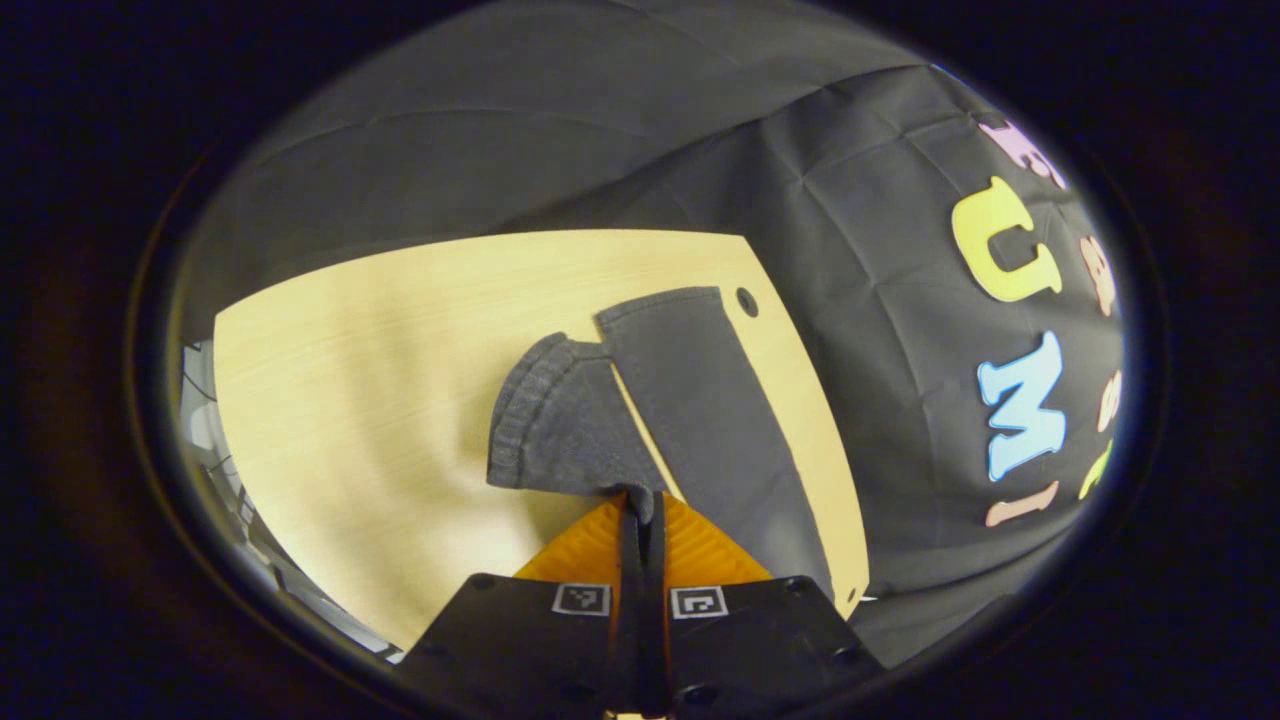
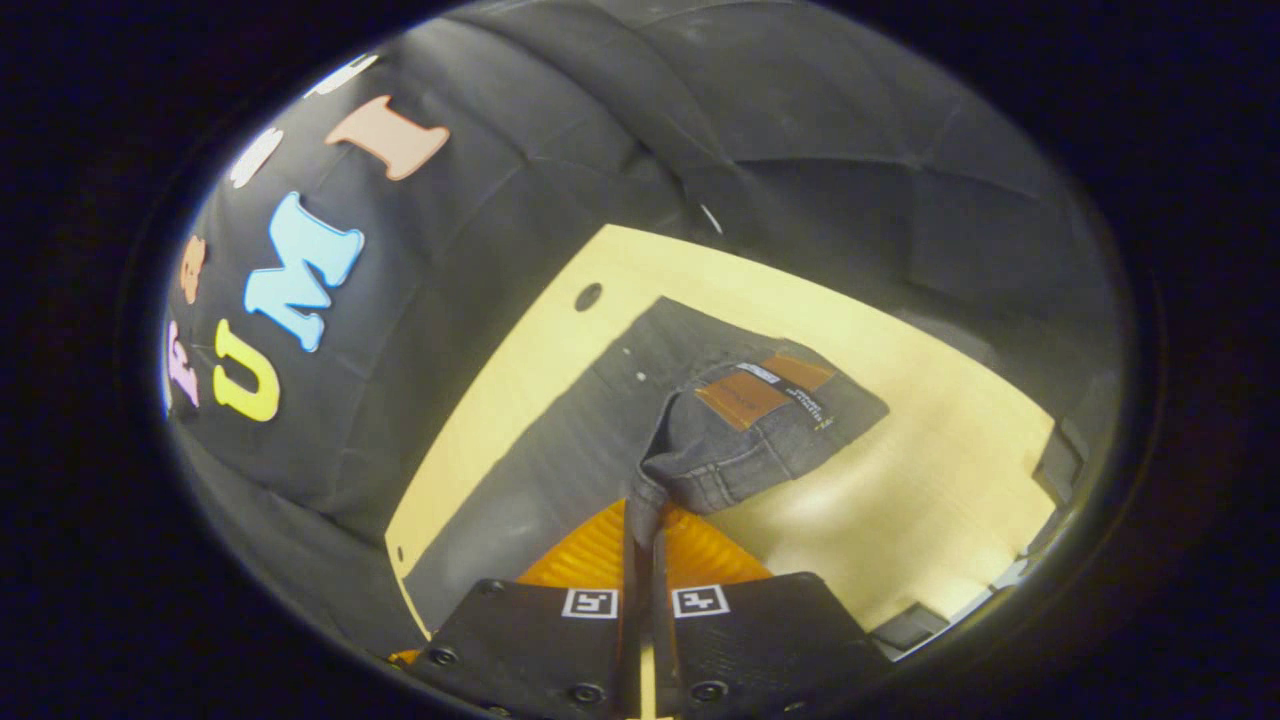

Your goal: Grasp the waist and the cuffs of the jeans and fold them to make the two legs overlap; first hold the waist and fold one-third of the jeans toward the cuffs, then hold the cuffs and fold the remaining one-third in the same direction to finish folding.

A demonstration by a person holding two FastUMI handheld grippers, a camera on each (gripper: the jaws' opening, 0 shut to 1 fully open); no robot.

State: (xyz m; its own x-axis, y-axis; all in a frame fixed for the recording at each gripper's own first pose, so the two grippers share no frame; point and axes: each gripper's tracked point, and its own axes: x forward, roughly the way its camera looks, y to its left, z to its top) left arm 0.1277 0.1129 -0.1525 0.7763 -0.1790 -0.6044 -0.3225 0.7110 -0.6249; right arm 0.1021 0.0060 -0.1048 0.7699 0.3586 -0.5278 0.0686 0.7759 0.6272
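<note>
Dark grey jeans (image 1: pixel 700 400) lie on a light wooden table (image 1: pixel 380 360). In the left gripper view one leg lies flat along the table's right edge, and the other leg's cuff (image 1: pixel 545 410) is lifted off the table. My left gripper (image 1: pixel 640 497) is shut on that lifted cuff. In the right gripper view the waist (image 2: pixel 770 420), with a brown leather patch (image 2: pixel 742 398), is raised and folded over above the flat leg (image 2: pixel 590 420). My right gripper (image 2: pixel 645 505) is shut on the waistband's edge.
The black cloth wall (image 1: pixel 900 260) hangs close behind the table's far edge. A small round hole (image 1: pixel 747 301) sits in the tabletop near the flat cuff. Bare wood (image 2: pixel 930 470) spreads beside the waist.
</note>
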